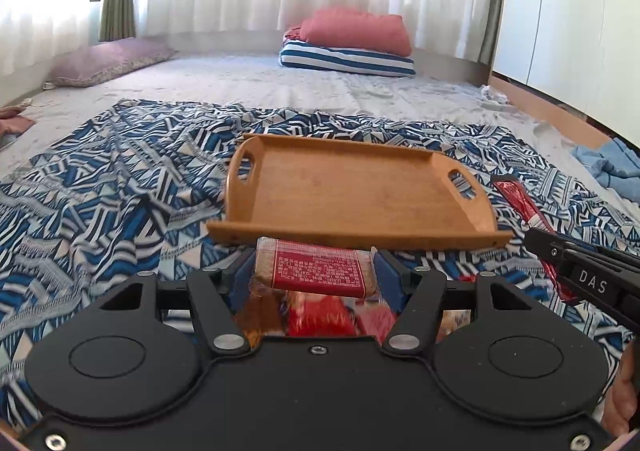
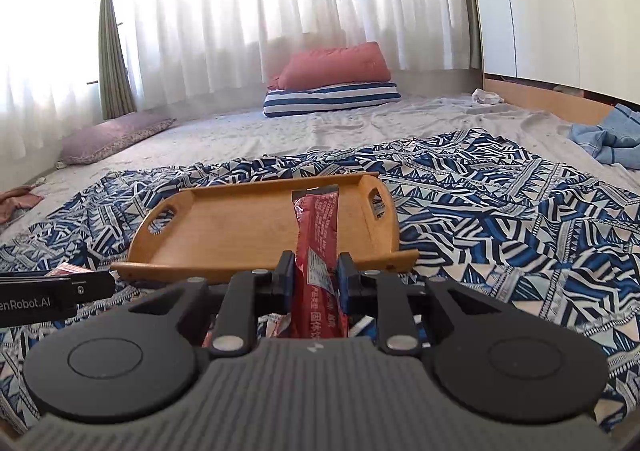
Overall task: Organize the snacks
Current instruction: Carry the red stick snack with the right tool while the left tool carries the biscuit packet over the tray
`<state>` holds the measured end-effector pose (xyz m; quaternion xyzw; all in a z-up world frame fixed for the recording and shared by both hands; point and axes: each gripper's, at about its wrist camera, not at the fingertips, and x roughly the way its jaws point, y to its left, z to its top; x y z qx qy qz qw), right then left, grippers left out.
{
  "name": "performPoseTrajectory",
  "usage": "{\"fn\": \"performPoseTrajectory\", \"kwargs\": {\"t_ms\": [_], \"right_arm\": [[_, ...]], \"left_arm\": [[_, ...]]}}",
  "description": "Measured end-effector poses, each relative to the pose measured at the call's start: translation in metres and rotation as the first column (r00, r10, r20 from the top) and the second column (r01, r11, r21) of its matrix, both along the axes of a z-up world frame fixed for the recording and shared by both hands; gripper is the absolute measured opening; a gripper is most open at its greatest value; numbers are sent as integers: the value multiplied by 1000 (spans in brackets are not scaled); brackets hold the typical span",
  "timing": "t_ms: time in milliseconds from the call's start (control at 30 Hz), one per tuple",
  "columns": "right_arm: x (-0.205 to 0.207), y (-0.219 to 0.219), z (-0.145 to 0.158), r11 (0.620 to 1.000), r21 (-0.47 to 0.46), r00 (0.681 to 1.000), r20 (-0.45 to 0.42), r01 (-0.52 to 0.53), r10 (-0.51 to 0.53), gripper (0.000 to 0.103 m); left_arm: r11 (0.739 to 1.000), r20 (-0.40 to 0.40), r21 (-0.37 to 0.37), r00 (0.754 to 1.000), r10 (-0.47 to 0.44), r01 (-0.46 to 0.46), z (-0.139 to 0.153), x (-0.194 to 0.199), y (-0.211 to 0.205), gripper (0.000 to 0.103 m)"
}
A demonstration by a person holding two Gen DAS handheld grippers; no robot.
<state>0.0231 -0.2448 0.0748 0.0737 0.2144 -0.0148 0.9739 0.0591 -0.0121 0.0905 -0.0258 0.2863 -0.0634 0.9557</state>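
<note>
A wooden tray (image 1: 352,191) sits on a blue patterned cloth (image 1: 100,187) spread over a bed, and nothing lies in it. My left gripper (image 1: 316,271), just short of the tray's near rim, has its fingers about half spread and clamped on the sides of a flat snack pack (image 1: 316,271) with a red label, held level. My right gripper (image 2: 314,283) has its fingers nearly together, pinching a long red sachet (image 2: 316,235) that stands upright, its top reaching in front of the tray. More red wrappers show, blurred, beneath both grippers.
</note>
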Motion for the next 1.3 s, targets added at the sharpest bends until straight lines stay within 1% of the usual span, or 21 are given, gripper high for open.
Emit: {"fn": "performPoseTrajectory", "kwargs": {"t_ms": [133,267,400,500,600,733,800,867,967,1133,1300], "right_arm": [[22,-7,6,1000,21,1000,-15,-10,10,26],[44,-12,7,1000,3,999,-29,-22,22,26],[73,-20,8,998,45,997,-64,-46,49,26],[99,-26,9,996,72,994,-88,-60,66,26],[124,-29,8,995,76,990,-119,-62,70,26],[158,-36,-1,992,108,983,-169,-60,77,26],[173,-38,-7,992,116,977,-197,-53,76,26],[186,-39,-13,992,113,973,-220,-49,73,26],[200,-41,-20,993,110,968,-244,-37,63,26],[213,-41,-32,996,90,962,-269,-30,53,27],[221,-41,-44,995,96,957,-285,-27,54,27]], "left_arm": [[1000,-23,-12,1000,-17,17,8,28,0,61],[998,-55,-45,998,-40,38,12,60,-5,61],[996,-80,-46,994,-77,74,13,93,-15,61],[992,-119,-94,989,-92,81,12,121,-20,61],[990,-153,-124,984,-89,70,8,148,-25,61],[992,-186,-112,980,-75,54,-2,182,-33,61],[993,-214,-109,975,-63,40,-9,198,-38,61],[994,-224,-110,973,-53,28,-15,213,-40,61],[994,-234,-105,971,-47,23,-24,227,-45,61],[994,-272,-112,962,-32,1,-44,240,-50,61],[995,-269,-97,962,-37,11,-56,244,-57,61]]}}
